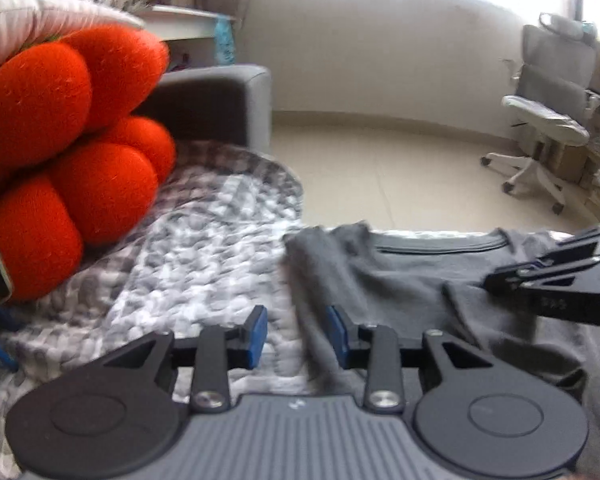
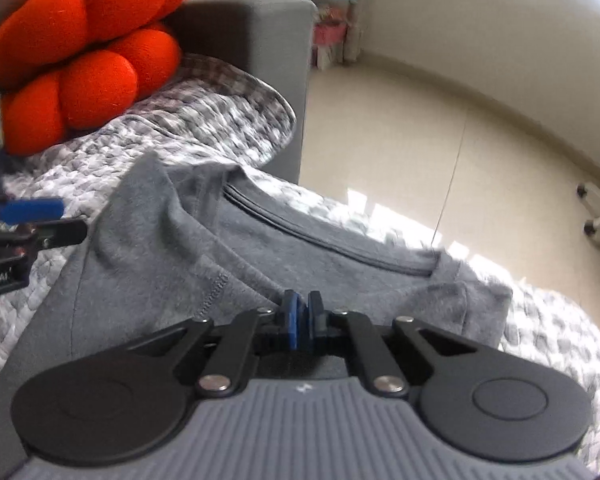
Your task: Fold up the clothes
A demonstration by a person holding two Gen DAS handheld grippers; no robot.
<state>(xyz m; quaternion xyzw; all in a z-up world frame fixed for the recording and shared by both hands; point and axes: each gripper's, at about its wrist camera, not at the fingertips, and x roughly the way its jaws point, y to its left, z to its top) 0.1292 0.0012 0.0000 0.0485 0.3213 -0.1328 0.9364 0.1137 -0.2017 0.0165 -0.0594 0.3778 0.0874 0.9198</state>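
Observation:
A grey T-shirt lies on the quilted cover, its collar facing the floor side and its body wrinkled. In the left wrist view my left gripper is open, low over the cover, and the shirt's left edge runs into the gap between its blue pads. My right gripper has its pads pressed together on a pinch of shirt fabric just below the collar. It enters the left wrist view from the right. The left gripper shows side-on at the left edge of the right wrist view.
A knotted orange cushion sits close on the left against the grey sofa arm. The grey-white quilted cover spreads under everything. Its edge drops to a pale tiled floor. An office chair stands far right.

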